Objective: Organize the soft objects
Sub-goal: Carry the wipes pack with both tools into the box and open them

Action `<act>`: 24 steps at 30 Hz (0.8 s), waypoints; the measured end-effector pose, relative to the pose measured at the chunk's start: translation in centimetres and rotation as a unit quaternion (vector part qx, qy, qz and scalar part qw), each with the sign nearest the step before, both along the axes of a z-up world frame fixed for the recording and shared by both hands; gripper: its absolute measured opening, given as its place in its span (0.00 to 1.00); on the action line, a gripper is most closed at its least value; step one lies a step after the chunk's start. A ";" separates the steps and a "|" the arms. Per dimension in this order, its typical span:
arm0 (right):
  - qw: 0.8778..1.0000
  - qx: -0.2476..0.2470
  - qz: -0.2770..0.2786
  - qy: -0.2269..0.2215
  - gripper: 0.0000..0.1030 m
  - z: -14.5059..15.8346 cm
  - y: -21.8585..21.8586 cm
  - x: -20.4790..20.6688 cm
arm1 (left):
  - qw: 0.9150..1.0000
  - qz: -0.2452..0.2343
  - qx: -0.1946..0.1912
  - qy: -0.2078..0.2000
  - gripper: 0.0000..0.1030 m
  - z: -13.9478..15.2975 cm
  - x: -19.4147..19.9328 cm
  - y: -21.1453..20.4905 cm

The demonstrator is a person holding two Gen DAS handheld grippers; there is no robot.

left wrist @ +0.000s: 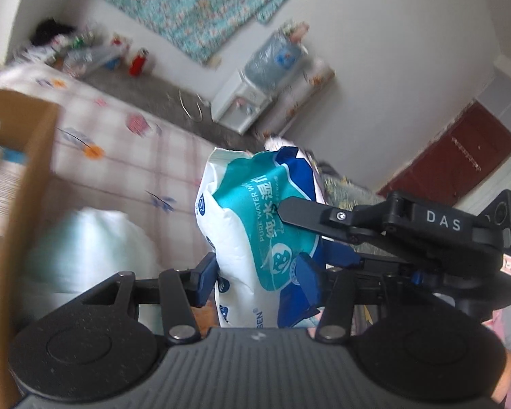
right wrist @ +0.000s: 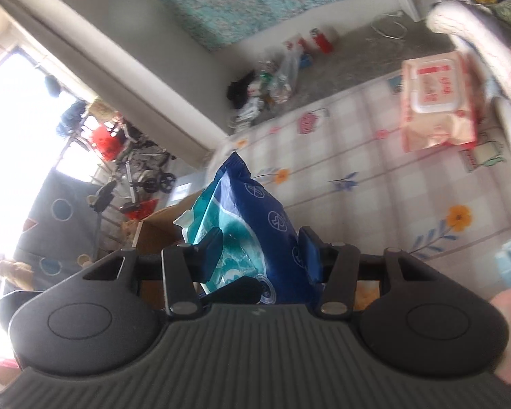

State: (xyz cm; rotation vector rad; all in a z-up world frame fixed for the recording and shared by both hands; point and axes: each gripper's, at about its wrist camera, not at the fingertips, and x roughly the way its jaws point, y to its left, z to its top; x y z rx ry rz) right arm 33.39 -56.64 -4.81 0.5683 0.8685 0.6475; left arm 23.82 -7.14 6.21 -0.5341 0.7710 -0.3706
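Observation:
A soft pack of wet wipes, white and teal with blue ends, hangs above the bed. My left gripper is shut on its lower part, with blue pads pressing on both sides. From the right, one of my right gripper's fingers lies across the same pack. In the right wrist view the pack shows its blue side, and my right gripper is shut on it. A pink wipes pack lies further off on the bed.
An open cardboard box with packs inside stands at the left, and shows again as the box behind the held pack. A blurred pale teal bundle lies on the checked bedsheet. A water dispenser stands by the wall.

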 end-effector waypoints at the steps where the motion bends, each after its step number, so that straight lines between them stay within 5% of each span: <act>1: 1.000 0.006 0.007 -0.003 0.48 0.4 1.1 -0.5 | 1.000 0.007 0.002 -0.006 0.49 0.4 -0.8 1.2; 6: 0.997 0.040 0.060 -0.002 0.49 1.5 8.1 -3.6 | 0.998 0.050 0.015 -0.021 0.49 1.4 -5.0 8.4; 14: 0.987 0.073 0.137 0.047 0.56 -1.0 19.1 -6.9 | 0.992 0.102 0.074 0.008 0.48 1.5 -8.8 17.6; 20: 0.989 0.032 0.130 0.069 0.58 -3.3 20.9 -8.5 | 0.992 0.069 0.064 0.086 0.52 -2.9 -6.7 20.0; 24: 0.987 0.059 0.125 0.080 0.58 -4.6 19.0 -8.1 | 0.985 0.064 0.085 0.138 0.49 -6.4 -4.6 20.3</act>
